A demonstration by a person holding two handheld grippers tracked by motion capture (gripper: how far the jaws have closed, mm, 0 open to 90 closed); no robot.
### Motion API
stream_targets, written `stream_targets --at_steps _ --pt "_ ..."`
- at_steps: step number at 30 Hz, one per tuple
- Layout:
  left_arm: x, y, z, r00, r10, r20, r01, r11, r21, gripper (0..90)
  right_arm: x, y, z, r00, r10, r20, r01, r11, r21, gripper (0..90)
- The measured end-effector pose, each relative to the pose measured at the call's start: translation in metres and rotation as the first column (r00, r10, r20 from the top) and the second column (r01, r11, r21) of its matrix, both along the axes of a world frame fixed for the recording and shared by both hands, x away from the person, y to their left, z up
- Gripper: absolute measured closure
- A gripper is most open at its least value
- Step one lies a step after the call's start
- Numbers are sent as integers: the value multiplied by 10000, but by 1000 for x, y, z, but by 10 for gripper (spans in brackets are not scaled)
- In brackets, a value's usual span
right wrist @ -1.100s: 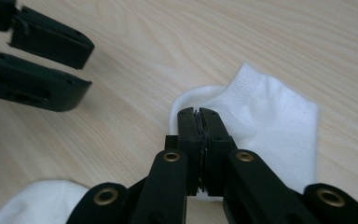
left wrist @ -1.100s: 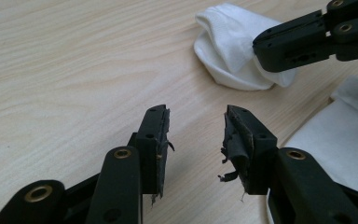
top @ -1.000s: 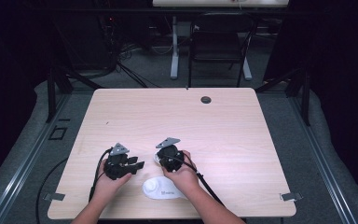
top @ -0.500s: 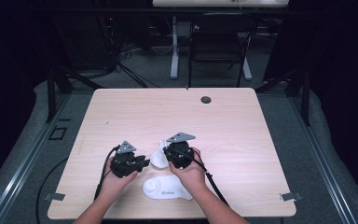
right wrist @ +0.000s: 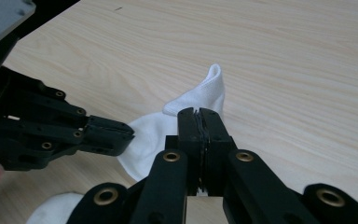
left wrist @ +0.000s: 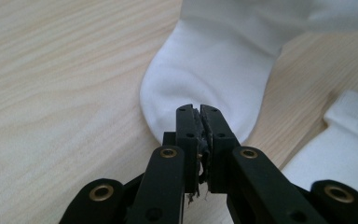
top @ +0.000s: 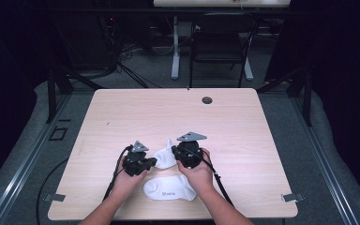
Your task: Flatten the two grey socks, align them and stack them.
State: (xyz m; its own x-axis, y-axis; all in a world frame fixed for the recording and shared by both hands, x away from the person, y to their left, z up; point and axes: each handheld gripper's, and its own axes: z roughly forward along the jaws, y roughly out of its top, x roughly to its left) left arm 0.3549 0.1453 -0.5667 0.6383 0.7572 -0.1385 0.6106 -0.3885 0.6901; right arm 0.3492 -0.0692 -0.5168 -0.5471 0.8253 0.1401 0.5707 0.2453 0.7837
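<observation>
Holding one white sock [top: 165, 157] between them, the two grippers sit near the table's [top: 243, 131] front edge, and since a second ago both have shifted a little toward the person while the sock has come up between them, where earlier it barely showed. The left gripper [top: 151, 162] points right, its jaws pinched together on the rounded end of the sock [left wrist: 209, 88], which the left gripper view shows pressed against the tips with the fabric running up and away. The sock's middle sags onto the wood, one corner [right wrist: 214, 74] sticking up in the right gripper view. The right gripper [top: 175, 151] faces left; its jaws are closed tight on the sock's other end, as the right gripper view shows, with the left gripper [right wrist: 121, 133] just across from it. A second sock [top: 169, 188] lies flat on the table just nearer the person, between the two hands, apart from the held one; half a second ago it lay in about the same place. A dark round hole [top: 207, 100] marks the table's far side.
</observation>
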Motion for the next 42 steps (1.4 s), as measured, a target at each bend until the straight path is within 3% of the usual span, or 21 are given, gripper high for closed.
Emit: stream_targets --at_steps 9,15,29,33,37,42 --pt "0 8 -8 9998 164 -111 -162 9997 199 870 0 -20 -1 9990 -445 -28 445 9990 58 889" --pt "2 12 -9 9997 103 -220 -102 9999 73 870 -4 -35 -6 9975 -680 -163 680 9977 9 889" --pt "4 14 -11 9998 39 -204 -41 9999 -110 867 -11 -67 -41 9867 -1294 -984 1296 9916 -45 875" --pt "4 14 -11 9998 -9 -196 7 10000 -85 867 -12 -71 -41 9838 -1474 -1017 1497 9886 159 817" --pt "5 14 -11 9998 -7 -215 4 9999 -135 868 -15 -68 -29 9906 -1260 -531 1274 9916 229 844" --pt "5 15 -11 9997 -9 -233 5 9999 -168 868 -10 -53 -32 9954 -756 -586 744 9970 -217 875"
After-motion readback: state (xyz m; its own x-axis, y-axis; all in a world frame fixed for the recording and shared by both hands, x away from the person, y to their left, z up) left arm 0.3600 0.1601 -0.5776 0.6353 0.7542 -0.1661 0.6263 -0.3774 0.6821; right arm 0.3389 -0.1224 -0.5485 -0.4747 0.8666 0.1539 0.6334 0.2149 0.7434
